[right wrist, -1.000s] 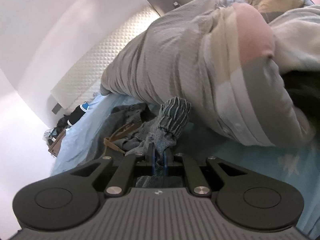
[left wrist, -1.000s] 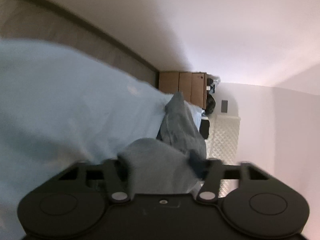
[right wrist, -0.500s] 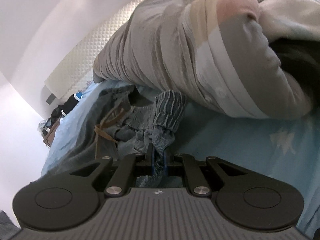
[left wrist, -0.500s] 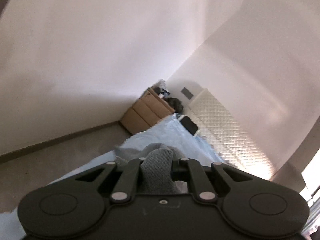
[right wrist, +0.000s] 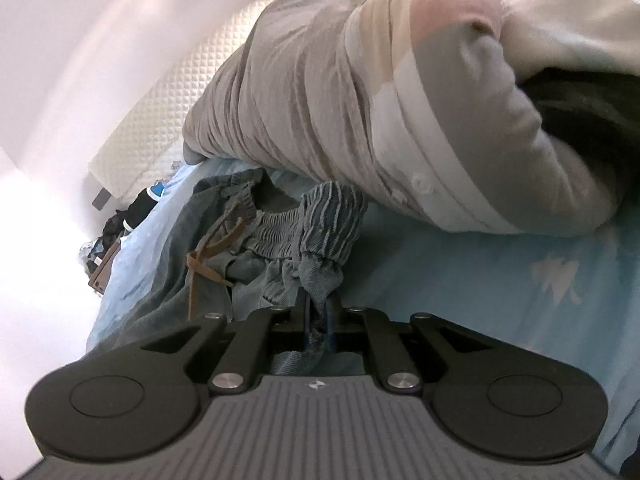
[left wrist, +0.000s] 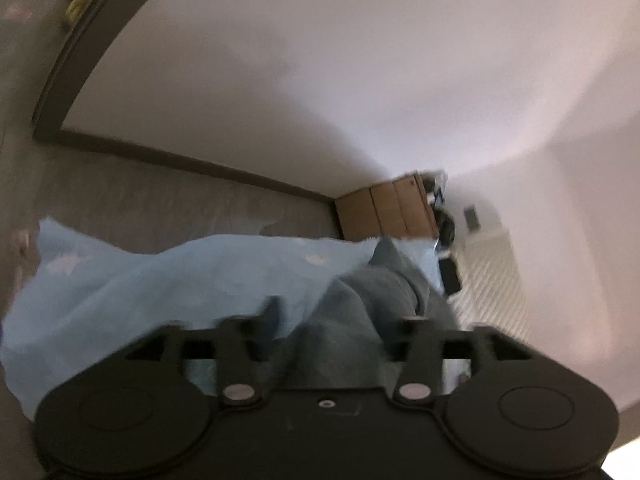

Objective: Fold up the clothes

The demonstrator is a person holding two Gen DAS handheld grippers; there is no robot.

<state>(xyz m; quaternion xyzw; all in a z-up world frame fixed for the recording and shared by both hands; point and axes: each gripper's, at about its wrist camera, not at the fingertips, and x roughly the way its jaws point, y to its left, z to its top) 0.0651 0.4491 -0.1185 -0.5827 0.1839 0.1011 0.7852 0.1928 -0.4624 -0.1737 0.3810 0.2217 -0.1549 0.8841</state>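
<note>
A pair of grey-blue pants [right wrist: 256, 240] with an elastic waistband and a brown drawstring [right wrist: 200, 268] lies crumpled on the light blue bed sheet [right wrist: 500, 280]. My right gripper [right wrist: 318, 312] is shut on a bunched fold of the pants near the waistband. In the left wrist view the same grey-blue fabric [left wrist: 360, 320] runs between the wide-apart arms of my left gripper [left wrist: 332, 320]. Its fingertips are hidden by the cloth and motion blur.
A big rolled grey and beige duvet [right wrist: 360, 100] lies close behind the pants. A quilted white headboard [right wrist: 168, 120] and a wooden dresser [left wrist: 388, 208] with dark items stand at the bed's far end. The grey floor [left wrist: 140, 200] lies beyond the sheet's edge.
The left gripper has swung and tilted sharply, its arms spreading from narrow to wide around the fabric. The right gripper stays shut on the pants and has shifted slightly.
</note>
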